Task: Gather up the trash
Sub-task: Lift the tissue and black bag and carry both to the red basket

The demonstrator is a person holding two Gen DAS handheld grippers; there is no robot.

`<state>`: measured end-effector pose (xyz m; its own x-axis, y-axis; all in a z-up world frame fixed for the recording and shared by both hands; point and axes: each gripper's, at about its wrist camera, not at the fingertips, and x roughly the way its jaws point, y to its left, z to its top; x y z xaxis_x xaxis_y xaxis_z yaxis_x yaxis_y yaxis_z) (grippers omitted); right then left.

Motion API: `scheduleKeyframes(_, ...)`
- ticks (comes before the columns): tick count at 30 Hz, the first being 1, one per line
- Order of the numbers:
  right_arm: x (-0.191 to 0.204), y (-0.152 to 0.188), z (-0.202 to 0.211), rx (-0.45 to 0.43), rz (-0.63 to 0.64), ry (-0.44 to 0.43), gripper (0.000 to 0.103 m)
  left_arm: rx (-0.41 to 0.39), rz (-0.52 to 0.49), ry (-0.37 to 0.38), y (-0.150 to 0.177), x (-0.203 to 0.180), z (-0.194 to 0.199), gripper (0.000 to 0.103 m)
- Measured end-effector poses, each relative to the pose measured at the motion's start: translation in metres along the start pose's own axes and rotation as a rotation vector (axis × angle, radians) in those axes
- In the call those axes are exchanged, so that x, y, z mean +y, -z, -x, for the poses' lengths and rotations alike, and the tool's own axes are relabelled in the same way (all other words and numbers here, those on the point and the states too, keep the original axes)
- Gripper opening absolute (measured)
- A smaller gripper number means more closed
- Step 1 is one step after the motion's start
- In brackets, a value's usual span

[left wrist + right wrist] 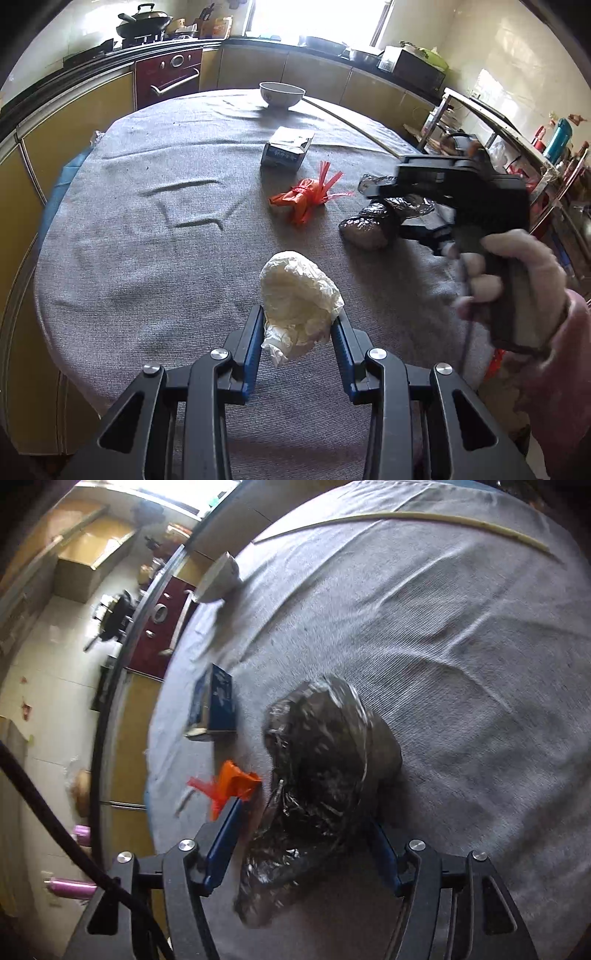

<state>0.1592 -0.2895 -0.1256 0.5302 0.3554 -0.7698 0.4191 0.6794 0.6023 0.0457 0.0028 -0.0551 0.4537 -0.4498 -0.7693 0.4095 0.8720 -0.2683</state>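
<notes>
Your left gripper (298, 325) clamps the crumpled white paper wad (299, 295). Your right gripper (303, 834) straddles the crinkled foil wrapper (317, 768), jaws open, above the ribbed grey cloth (461, 664).

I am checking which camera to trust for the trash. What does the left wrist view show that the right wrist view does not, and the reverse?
Only the left wrist view shows the left claw shut on the white crumpled paper, and the hand holding the right tool.

Only the right wrist view shows the right claw with open jaws around the foil wrapper.

Both show the foil wrapper, orange plastic bag, small carton, white bowl and grey tablecloth.
</notes>
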Motion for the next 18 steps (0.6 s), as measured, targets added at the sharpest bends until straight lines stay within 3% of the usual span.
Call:
scheduleKeyframes(5,0.035,0.012,-0.013,-0.091,0.209,0.187,0.066,-0.006,0.01,0.035,0.001,0.009,0.0,0.038)
scheduleKeyframes(7,0.04,0.02,-0.013,-0.118,0.269,0.243,0.047,0.0,0.006,0.047,0.001,0.012,-0.001,0.038)
scheduleKeyframes(14,0.02,0.042,0.01,-0.158,0.316,0.227,0.045,0.01,-0.055,0.069,-0.005,0.006,-0.006,0.038)
scheduleKeyframes(18,0.008,0.057,0.047,-0.188,0.3,0.156,0.045,0.007,-0.079,0.079,-0.01,-0.002,-0.007,0.038)
